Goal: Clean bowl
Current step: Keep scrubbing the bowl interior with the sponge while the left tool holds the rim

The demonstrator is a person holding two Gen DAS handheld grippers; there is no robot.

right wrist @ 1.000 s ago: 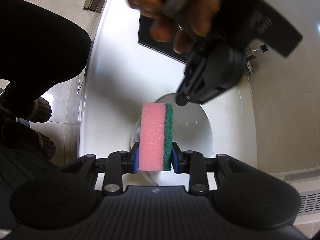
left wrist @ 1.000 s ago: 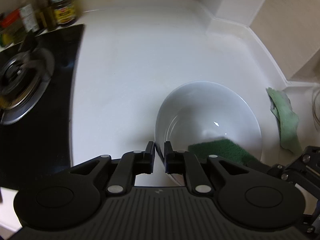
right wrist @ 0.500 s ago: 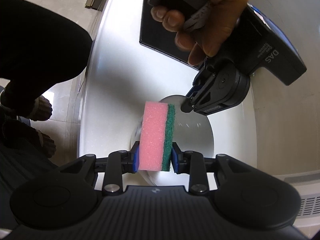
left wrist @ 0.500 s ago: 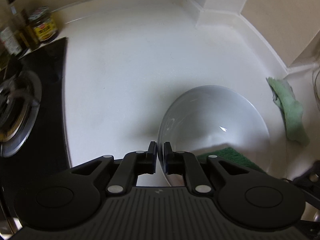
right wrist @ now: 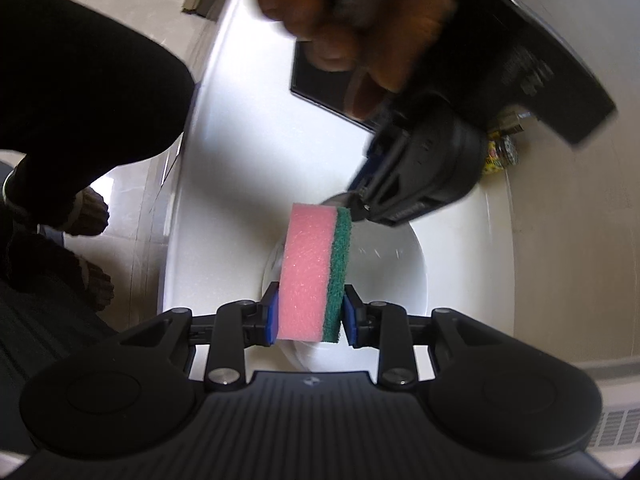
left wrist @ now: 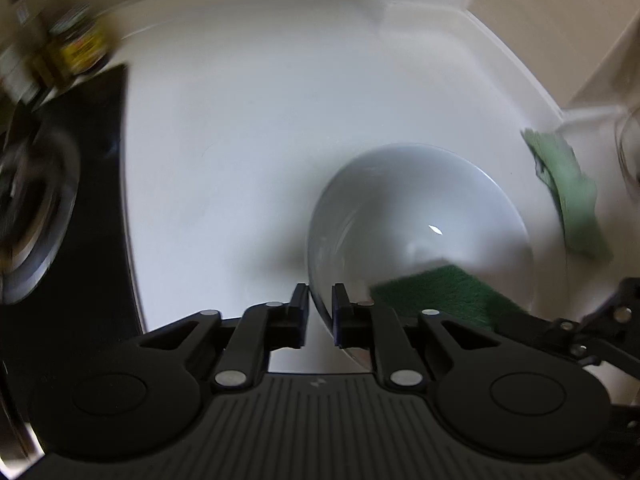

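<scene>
A white bowl (left wrist: 416, 216) sits on the white counter; it also shows in the right wrist view (right wrist: 384, 264). My left gripper (left wrist: 320, 312) is shut on the bowl's near rim, one finger inside and one outside. My right gripper (right wrist: 308, 316) is shut on a pink sponge with a green scrub side (right wrist: 312, 268) and holds it over the bowl's edge. The green scrub side (left wrist: 436, 288) shows inside the bowl in the left wrist view. The left gripper and the hand holding it (right wrist: 416, 184) are blurred at the bowl's far rim.
A black gas stove (left wrist: 60, 200) lies to the left, with jars (left wrist: 76, 48) behind it. A green cloth (left wrist: 568, 196) lies right of the bowl by the wall. The counter's front edge (right wrist: 176, 216) and the person's legs are on the left of the right wrist view.
The left gripper and bowl have shifted, with motion blur now. The sponge has moved a little deeper along the bowl's inside. Both grips are unchanged.
</scene>
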